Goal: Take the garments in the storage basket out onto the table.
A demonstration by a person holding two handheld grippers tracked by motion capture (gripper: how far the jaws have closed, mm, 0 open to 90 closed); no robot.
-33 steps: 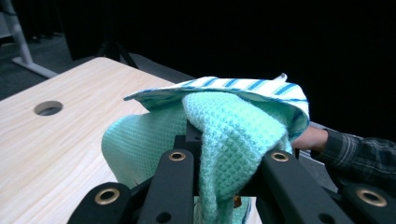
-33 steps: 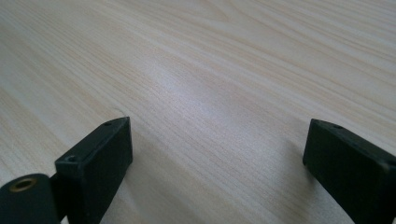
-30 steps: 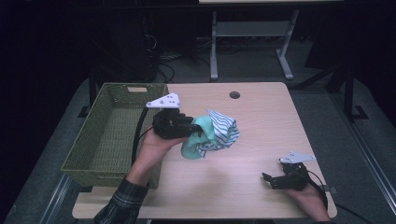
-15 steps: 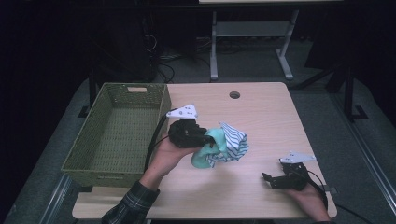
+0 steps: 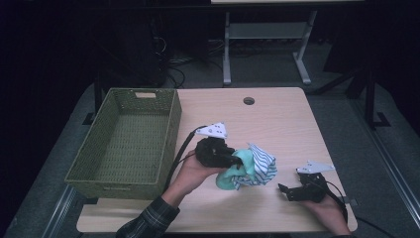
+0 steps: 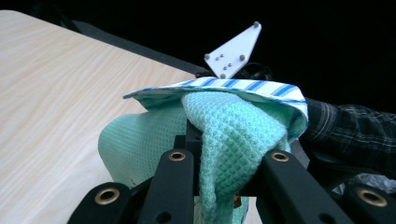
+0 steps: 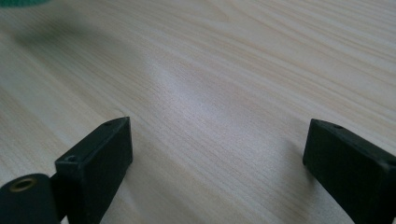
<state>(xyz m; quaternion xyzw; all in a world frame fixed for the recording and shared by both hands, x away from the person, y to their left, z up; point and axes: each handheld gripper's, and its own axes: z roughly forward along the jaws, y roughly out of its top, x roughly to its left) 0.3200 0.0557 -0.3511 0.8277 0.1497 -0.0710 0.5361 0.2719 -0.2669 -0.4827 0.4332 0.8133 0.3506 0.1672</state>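
My right gripper (image 5: pixel 286 190) rests low over the table (image 5: pixel 277 119), jaws wide with only bare wood between them. Next to it, my left gripper (image 5: pixel 233 159) squeezes the green cloth (image 6: pixel 233 135), with a striped cloth (image 5: pixel 260 166) bunched just past its fingertips, maybe pinched too. It has carried them away from the basket (image 5: pixel 124 139), toward my right gripper, perhaps for sharing.

Light wood table (image 5: pixel 277 119): green wicker basket (image 5: pixel 126 141) at my left edge, round cable hole (image 5: pixel 248 100) near far edge.
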